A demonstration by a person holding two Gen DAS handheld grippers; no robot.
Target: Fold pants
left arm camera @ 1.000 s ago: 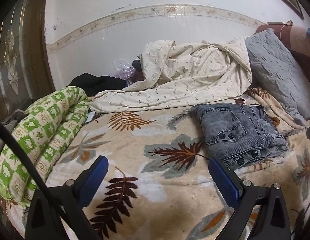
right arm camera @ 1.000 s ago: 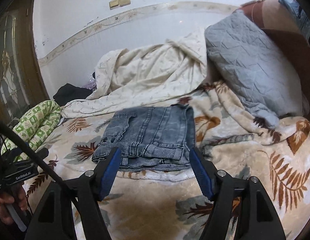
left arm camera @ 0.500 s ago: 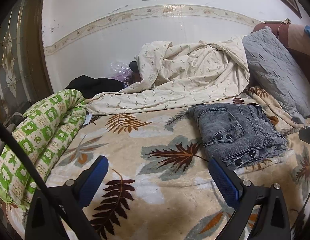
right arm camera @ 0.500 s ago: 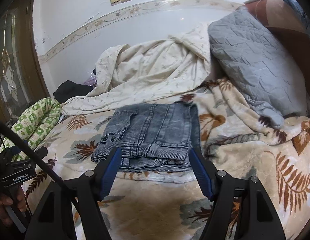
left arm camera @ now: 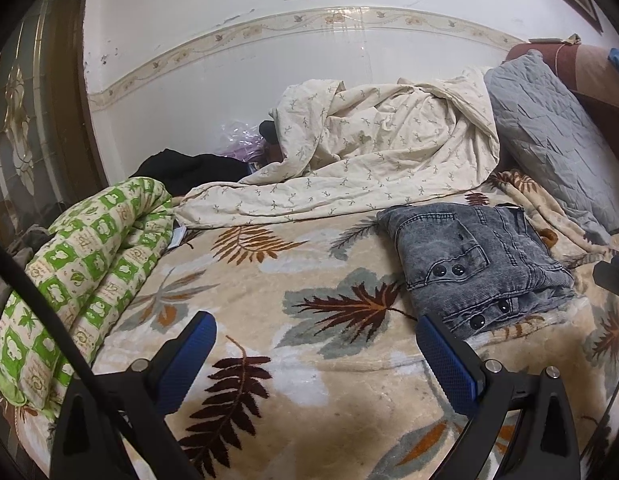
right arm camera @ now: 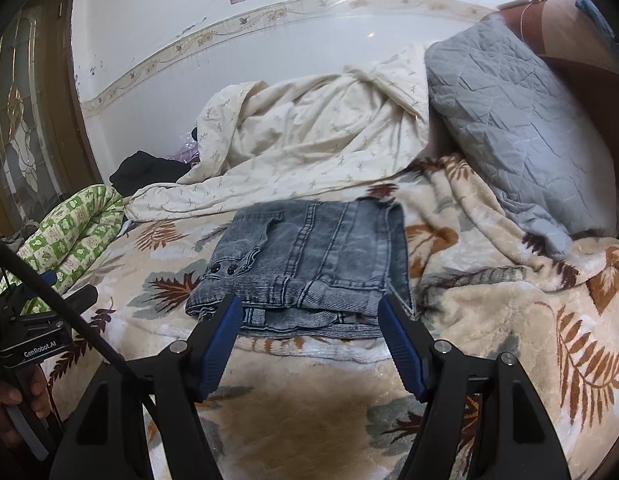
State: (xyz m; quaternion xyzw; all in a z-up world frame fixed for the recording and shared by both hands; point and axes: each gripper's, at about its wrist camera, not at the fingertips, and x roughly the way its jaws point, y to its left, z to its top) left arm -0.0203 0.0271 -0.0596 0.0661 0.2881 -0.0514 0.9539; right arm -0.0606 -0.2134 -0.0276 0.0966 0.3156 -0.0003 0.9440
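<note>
The grey denim pants (left arm camera: 477, 260) lie folded into a compact stack on the leaf-print blanket (left arm camera: 269, 280); in the right wrist view the pants (right arm camera: 313, 264) sit just beyond my fingers. My left gripper (left arm camera: 315, 344) is open and empty, hovering over the blanket to the left of the pants. My right gripper (right arm camera: 311, 328) is open and empty, its blue pads (right arm camera: 401, 348) either side of the stack's near edge, not touching it. The left gripper body (right arm camera: 33, 340) shows at the right wrist view's left edge.
A crumpled cream quilt (left arm camera: 381, 152) lies behind the pants. A grey quilted pillow (right arm camera: 509, 128) leans at the right. A green patterned rolled quilt (left arm camera: 81, 256) lies along the left edge. Dark clothing (left arm camera: 189, 168) sits by the wall.
Both views have shifted slightly; the pants sit a little lower and nearer in the right wrist view. The pants themselves have not moved. Both grippers stay open.
</note>
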